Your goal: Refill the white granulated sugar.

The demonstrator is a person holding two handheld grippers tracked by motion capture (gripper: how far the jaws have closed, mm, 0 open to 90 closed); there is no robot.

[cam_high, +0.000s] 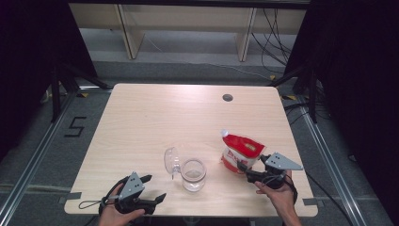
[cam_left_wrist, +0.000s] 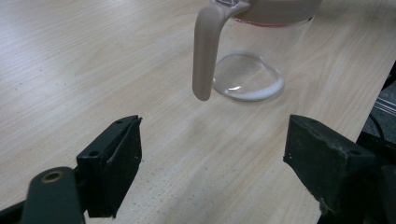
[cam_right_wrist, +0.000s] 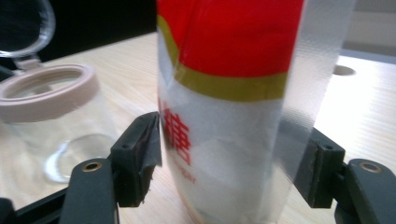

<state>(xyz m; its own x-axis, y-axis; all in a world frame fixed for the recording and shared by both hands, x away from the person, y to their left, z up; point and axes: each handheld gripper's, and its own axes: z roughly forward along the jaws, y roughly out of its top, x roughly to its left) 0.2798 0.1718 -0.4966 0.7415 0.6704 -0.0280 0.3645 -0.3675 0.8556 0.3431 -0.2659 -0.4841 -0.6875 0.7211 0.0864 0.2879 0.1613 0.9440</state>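
Note:
A red and white spouted pouch (cam_high: 242, 151) stands on the table (cam_high: 164, 117) at the front right. My right gripper (cam_high: 250, 168) reaches around its base from the near side. In the right gripper view the pouch (cam_right_wrist: 224, 116) stands between the jaws; the left pad (cam_right_wrist: 140, 154) is at its side and the right pad (cam_right_wrist: 320, 170) shows behind its clear edge seam, with no squeeze visible. A clear glass jar (cam_high: 194, 175) with a beige rim stands at the front centre, its hinged lid (cam_high: 170, 160) flipped open. My left gripper (cam_high: 155, 187) rests open at the front left, pointing at the jar (cam_left_wrist: 247, 77).
A round cable hole (cam_high: 227, 97) sits near the table's far edge. The front edge lies just below both hands. The jar (cam_right_wrist: 51, 121) stands close to the left of the pouch. Black stands and cables flank the table on the floor.

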